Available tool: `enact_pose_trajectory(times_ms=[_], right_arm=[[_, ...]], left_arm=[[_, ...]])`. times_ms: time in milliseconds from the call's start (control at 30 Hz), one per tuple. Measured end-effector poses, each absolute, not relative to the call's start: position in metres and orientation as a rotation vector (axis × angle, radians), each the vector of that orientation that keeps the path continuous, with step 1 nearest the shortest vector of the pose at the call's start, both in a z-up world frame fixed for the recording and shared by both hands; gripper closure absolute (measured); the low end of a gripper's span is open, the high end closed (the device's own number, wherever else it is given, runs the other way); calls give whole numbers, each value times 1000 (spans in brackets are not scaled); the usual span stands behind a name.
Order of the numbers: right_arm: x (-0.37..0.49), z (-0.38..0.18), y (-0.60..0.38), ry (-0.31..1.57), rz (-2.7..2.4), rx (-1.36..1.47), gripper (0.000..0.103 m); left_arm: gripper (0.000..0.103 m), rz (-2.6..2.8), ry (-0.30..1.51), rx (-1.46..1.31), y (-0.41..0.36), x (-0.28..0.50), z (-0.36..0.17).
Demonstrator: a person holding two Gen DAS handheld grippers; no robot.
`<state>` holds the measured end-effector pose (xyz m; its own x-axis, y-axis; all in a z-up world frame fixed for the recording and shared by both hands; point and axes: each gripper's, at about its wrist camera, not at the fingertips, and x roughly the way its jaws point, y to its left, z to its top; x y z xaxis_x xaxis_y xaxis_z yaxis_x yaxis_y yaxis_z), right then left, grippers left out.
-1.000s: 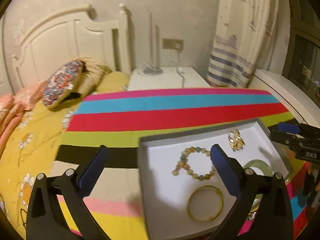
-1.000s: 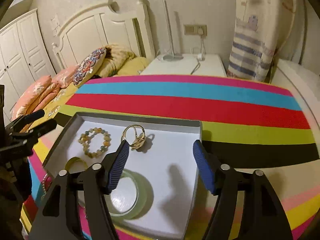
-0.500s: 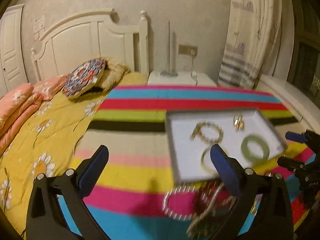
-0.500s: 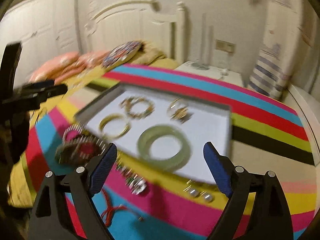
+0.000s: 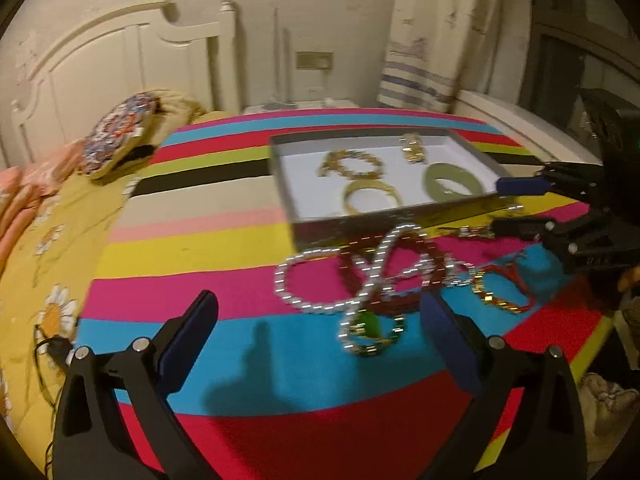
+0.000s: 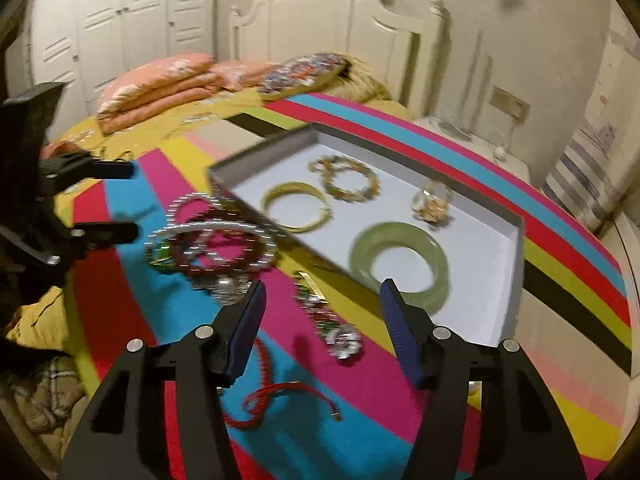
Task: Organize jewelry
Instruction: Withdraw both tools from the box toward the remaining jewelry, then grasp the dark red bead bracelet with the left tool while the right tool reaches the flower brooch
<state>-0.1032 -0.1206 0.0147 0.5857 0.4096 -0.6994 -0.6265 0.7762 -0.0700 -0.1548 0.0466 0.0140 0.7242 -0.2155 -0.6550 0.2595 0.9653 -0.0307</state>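
Note:
A grey tray [image 6: 260, 150] with a white floor holds a green bangle [image 6: 400, 264], a gold bangle [image 6: 296, 208], a bead bracelet [image 6: 348, 180] and a gold ring [image 6: 432, 202]. In front of it on the striped cloth lie a tangled pearl necklace [image 5: 320, 280], dark red beads [image 6: 208, 264], a green pendant [image 5: 366, 328], a silver flower chain [image 6: 340, 338] and a red cord [image 6: 264, 396]. My left gripper [image 5: 316, 320] hovers open near the pearl tangle. My right gripper [image 6: 322, 300] is closing, empty, above the flower chain, without touching it.
The striped cloth [image 5: 224, 248] covers a board on a bed with a yellow quilt [image 5: 52, 240], pink folded bedding [image 6: 160, 80] and a patterned cushion [image 5: 116, 140]. A white headboard [image 6: 340, 28], a nightstand [image 6: 472, 136] and a curtain [image 5: 432, 40] stand behind.
Both grippers drew back from over the tray toward the loose jewelry, which came into view. The right view rolled, and its jaws widened, then narrowed.

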Motion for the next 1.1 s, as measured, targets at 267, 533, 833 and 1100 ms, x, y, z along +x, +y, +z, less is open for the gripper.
enact_pose_trajectory(times_ms=[267,533,833,1100], right_arm=[[-88,-7,-127,795,621,-299,64],[-81,-7,-119,797,694,-389,65],[-77,-14,-128,843,794,-453,67],[-93,-15,-139,831,831,-416,74]], left_arm=[[30,-392,680,149,10,-159,19],[50,-478,699,297,-28,-141,8],[73,-540,768,380,-30,-133,-9],[69,-549,780,401,-35,-128,-14]])
